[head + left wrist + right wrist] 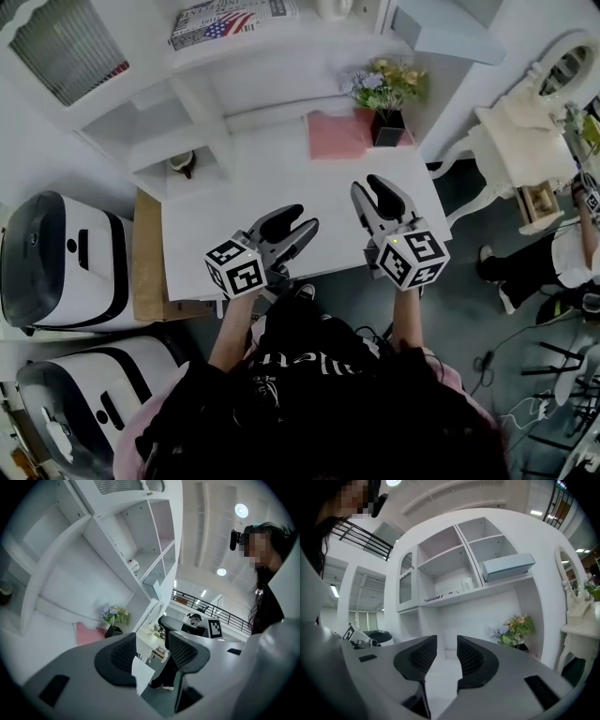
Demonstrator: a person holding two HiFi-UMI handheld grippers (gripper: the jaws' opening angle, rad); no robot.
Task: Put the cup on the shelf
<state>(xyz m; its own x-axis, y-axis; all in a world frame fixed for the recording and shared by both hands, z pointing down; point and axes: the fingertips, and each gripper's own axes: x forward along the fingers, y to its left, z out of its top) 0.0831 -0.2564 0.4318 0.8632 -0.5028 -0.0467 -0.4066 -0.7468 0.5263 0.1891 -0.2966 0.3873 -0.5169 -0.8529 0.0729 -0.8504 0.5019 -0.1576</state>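
Cup (467, 583) placement looks finished: a small white one, too far off to tell a handle, stands upright on the shelf (497, 586) above the desk (281, 178), just left of a blue-grey box (508, 566) lying on the same board. I take it for glazed ceramic, so stiff, fairly light, smooth enough to slip between pads, and likely to chip if knocked against the shelf walls. The safest hold would be across the body below the rim, or over the rim with one jaw inside (a handle would be a poor place for wide pads).

Neither tool holds anything. The left gripper (302, 220) has its jaws spread with only floor and a corner of the desk showing between them; the right gripper (372, 192) has its jaws parted by a narrower gap, also empty. Both hang over the near edge of the desk, well apart from the cup.

As for writing, a flag-patterned book (230, 21) lies on a shelf board, its print too small to read. White lettering on the person's dark shirt (281, 361) is folded and illegible.
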